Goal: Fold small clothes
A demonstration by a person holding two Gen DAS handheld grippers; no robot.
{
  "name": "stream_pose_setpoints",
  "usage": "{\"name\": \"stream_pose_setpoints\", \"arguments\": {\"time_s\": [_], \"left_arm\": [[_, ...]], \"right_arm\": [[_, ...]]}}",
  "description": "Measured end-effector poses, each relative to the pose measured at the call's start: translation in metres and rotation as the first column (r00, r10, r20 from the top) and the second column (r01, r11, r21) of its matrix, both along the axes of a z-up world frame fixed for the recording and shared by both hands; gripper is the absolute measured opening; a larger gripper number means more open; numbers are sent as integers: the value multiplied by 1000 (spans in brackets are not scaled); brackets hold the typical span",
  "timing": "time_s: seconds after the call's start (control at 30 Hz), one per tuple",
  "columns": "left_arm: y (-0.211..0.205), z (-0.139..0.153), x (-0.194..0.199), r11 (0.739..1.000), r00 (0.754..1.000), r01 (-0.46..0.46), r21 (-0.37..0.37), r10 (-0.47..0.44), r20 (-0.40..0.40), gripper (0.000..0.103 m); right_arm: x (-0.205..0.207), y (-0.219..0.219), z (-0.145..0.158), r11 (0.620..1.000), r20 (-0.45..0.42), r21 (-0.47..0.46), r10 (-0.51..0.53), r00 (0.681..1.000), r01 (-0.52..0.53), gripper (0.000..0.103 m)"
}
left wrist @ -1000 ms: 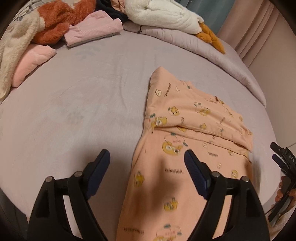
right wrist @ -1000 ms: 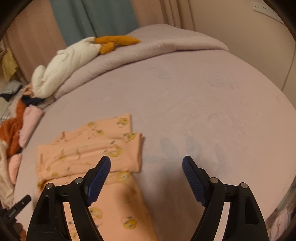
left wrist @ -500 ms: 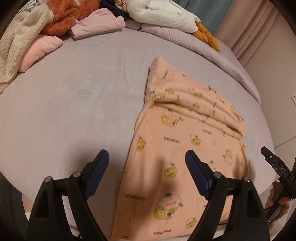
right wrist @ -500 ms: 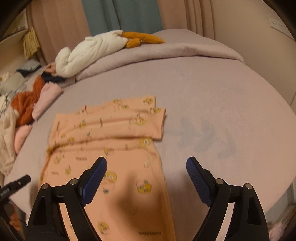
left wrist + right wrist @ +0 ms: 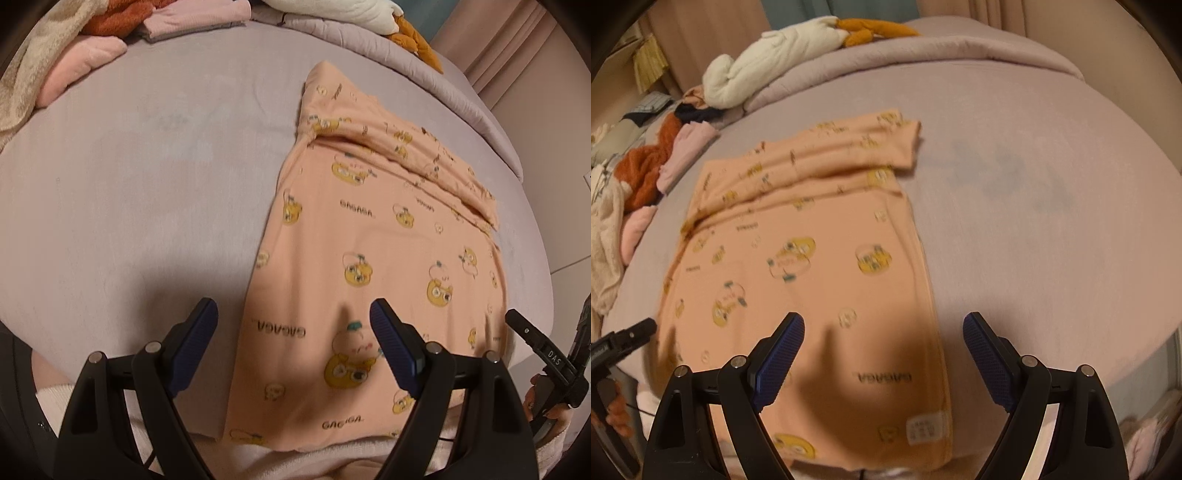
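Note:
A peach garment (image 5: 373, 254) printed with yellow cartoon faces lies flat on the mauve bed, its far end folded over into a band (image 5: 399, 147). My left gripper (image 5: 293, 325) hovers open above the garment's near left edge, nothing between its blue pads. In the right wrist view the same garment (image 5: 812, 258) spreads out, with a white label (image 5: 923, 428) at its near right corner. My right gripper (image 5: 882, 339) stands open above the near right edge, empty. The right gripper's black tip (image 5: 535, 343) shows at the left view's right edge.
A pile of clothes lies at the far left of the bed: rust fleece (image 5: 646, 166), pink pieces (image 5: 81, 62) and a cream towel (image 5: 22, 85). A white and orange plush (image 5: 783, 62) rests on the rolled duvet (image 5: 942, 48). Bare sheet (image 5: 1052, 221) stretches to the garment's right.
Both grippers have drawn back toward the near edge of the bed and sunk lower, so the garment's near hem has come into view beneath them. The garment itself has not moved.

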State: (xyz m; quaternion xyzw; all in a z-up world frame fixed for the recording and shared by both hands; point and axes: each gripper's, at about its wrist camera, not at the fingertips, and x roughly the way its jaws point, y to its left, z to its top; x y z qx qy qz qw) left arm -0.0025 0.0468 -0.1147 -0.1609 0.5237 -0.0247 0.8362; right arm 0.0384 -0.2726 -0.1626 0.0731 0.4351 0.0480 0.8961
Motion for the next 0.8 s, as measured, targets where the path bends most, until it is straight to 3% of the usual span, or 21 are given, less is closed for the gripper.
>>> {"name": "stream_pose_setpoints", "arguments": {"time_s": [0.33, 0.8], "left_arm": [[4, -6, -14, 999, 999, 31, 14, -31, -13, 85], [12, -11, -32, 999, 999, 44, -25, -45, -19, 85]], "right_arm": [[-18, -2, -18, 1000, -53, 10, 5, 999, -5, 87], [-38, -7, -22, 1000, -54, -2, 10, 998, -11, 86]]}}
